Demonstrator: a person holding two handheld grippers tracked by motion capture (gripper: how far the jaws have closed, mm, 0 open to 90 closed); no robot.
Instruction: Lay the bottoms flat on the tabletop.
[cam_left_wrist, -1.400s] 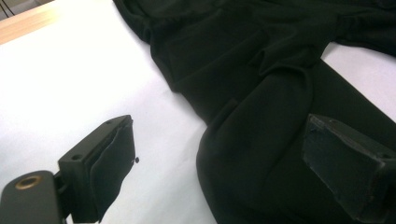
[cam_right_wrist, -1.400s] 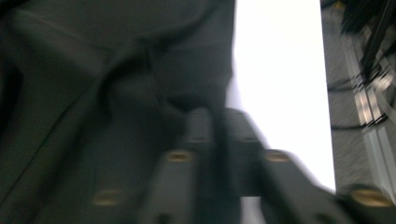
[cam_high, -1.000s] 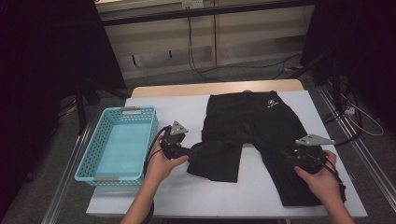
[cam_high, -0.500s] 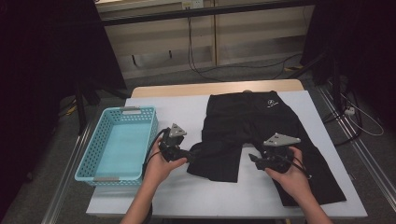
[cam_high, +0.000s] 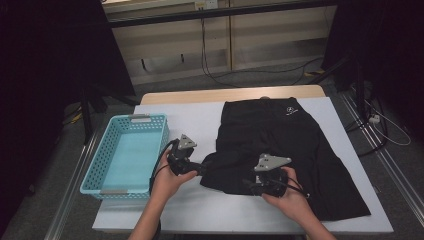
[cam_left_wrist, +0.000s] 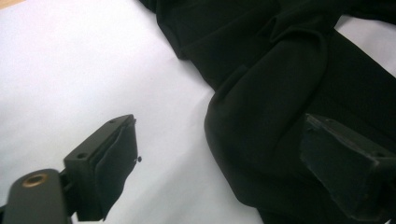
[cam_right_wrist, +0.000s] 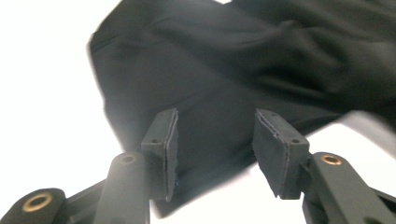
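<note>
Black shorts (cam_high: 280, 150) lie spread over the right half of a white table top (cam_high: 195, 120), waistband toward the top of the frame, one leg running down to the lower right. A wooden strip edges the far side of the table, and beyond it there's grey floor, pale wall panels and loose cables (cam_high: 210, 55); the rest of the room is pretty dark. A light blue basket (cam_high: 100, 172) sits at the table's left edge.

Left gripper (cam_high: 196, 168), centre-left, has its jaws spread wide at the shorts' leg hem, nothing pinched. Right gripper (cam_high: 250, 186), lower centre, hovers over the same leg; its jaws have just been closing but stand apart above the cloth.
</note>
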